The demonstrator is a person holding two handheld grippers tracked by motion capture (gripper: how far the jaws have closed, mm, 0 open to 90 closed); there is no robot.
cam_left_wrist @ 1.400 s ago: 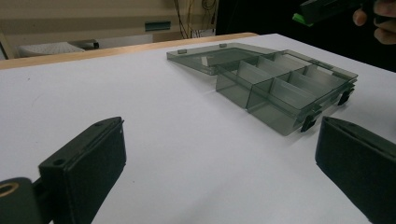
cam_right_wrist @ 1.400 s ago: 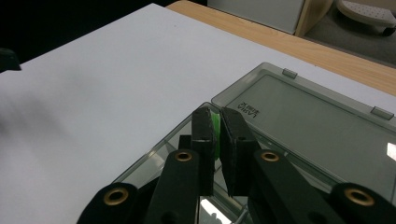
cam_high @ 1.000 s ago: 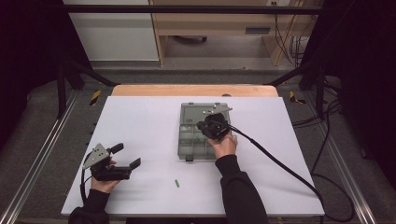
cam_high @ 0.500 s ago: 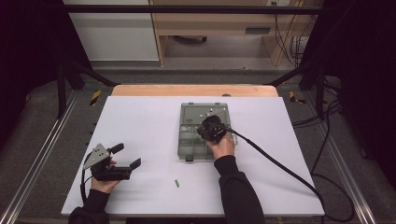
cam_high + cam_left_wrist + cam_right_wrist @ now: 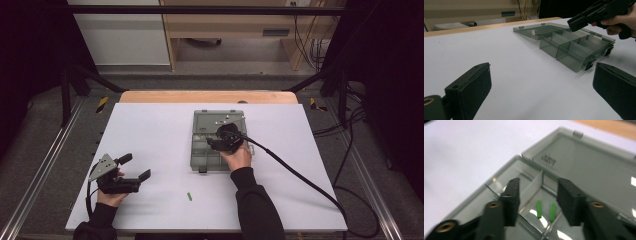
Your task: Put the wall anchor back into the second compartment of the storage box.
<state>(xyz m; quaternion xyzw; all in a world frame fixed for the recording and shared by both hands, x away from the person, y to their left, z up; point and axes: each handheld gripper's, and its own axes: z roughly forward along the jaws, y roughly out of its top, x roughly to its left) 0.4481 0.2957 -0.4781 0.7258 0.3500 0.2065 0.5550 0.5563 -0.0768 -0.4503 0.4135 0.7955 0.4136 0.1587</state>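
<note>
A: What's near the smoky translucent plastic compartment box (image 5: 218, 145)?

B: White table (image 5: 150, 130), one loose small green stick (image 5: 189, 196) near the front edge. Lid lies open flat; its embossed marking is unreadable.

A: Right gripper (image 5: 537, 192)?

B: Over a compartment, jaws just opened, nothing between them. Two green sticks (image 5: 545, 210) lie below.

A: Left gripper (image 5: 132, 168)?

B: Open, empty, well apart.

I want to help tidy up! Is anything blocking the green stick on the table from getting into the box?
Nothing visible. Bare table lies between the green stick and the open box; the right gripper, open, hangs over the box.
</note>
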